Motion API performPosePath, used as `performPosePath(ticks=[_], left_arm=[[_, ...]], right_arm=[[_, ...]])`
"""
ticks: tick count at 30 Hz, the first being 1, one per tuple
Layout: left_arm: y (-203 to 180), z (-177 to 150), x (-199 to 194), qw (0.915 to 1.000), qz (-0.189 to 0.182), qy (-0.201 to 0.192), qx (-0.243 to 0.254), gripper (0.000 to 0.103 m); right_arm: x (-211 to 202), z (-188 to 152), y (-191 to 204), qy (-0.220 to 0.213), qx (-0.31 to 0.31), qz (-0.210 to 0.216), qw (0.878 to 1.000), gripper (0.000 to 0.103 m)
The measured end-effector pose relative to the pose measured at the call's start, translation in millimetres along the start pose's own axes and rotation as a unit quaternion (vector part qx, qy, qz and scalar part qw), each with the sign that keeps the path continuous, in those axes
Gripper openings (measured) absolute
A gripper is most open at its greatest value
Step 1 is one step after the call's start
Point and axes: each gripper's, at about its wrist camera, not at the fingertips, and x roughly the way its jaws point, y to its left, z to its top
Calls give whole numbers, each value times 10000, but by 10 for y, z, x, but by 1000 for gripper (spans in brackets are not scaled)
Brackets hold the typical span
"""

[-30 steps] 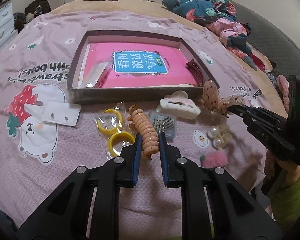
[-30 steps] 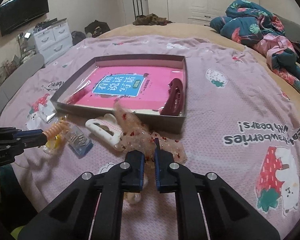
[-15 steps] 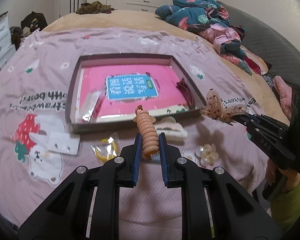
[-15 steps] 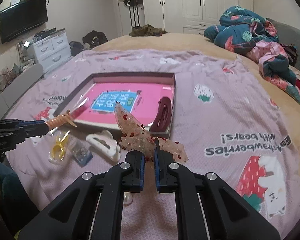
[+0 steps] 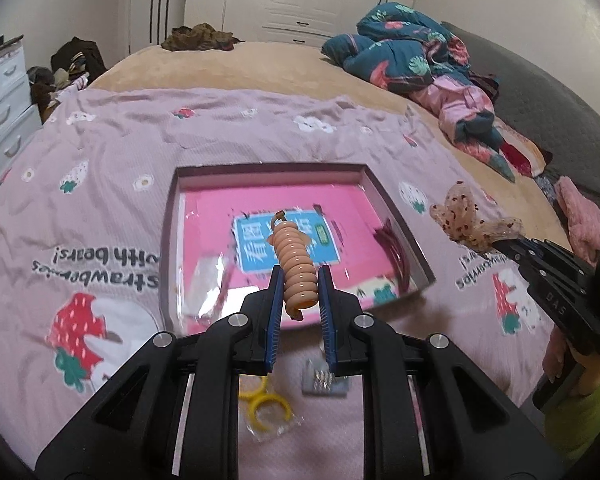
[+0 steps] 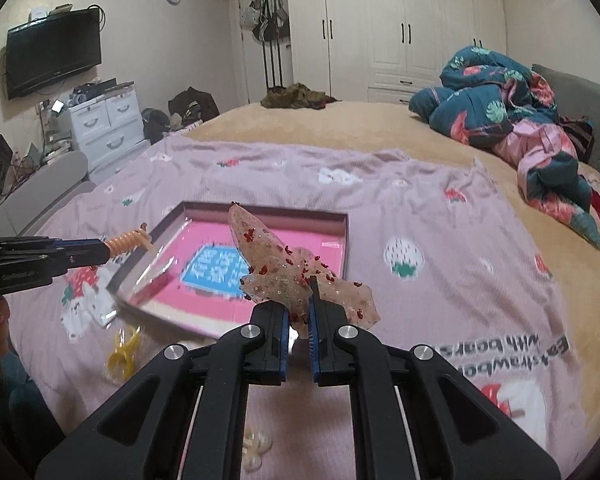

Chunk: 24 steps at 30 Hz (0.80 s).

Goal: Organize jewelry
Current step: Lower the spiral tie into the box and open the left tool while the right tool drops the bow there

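On the lilac strawberry-print bedspread (image 5: 112,152), near its front edge, loose pieces wait: a bagged pair of yellow plastic rings (image 5: 265,404), a small clear packet of silver pins (image 5: 324,380), and pale pearl-flower clips (image 6: 256,450) by the right tool.

Your left gripper (image 5: 298,280) pinches a peach spiral coil hair tie (image 5: 294,264), held in the air over the front wall of the shallow grey cardboard box lid (image 5: 166,240). Not yet released.

Inside the lid: a pink book with a blue label (image 5: 284,208), a dark red hair clip (image 5: 394,248) along the right wall, and a clear wrapper (image 5: 204,280) at the left front corner. So at least one piece looks put away.

Your right gripper (image 6: 298,316) is pressed together on a sheer glittery bow with red specks (image 6: 284,264), raised off the bedspread on the near side of the lid.

Judgement: early-to-middle stage. Two pieces are in transit, several are left on the bedspread. Whether the white card (image 6: 100,308) beside the lid's left corner belongs in too, you cannot tell.
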Motion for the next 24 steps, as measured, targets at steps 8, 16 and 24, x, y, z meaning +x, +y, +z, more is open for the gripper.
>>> performPosePath(ticks=[8,16,24], left_arm=[[193,208,197,9999,33,4,-142,10],[271,263,531,9996,-55,181,-196,10],[218,209,797,9993,-151,325,-87,10]], right_arm=[[277,224,52,-34,-31,20,10000,7],[601,339,109,64,7,27,10000,7],[885,381,153,204,14,11,9998,7]])
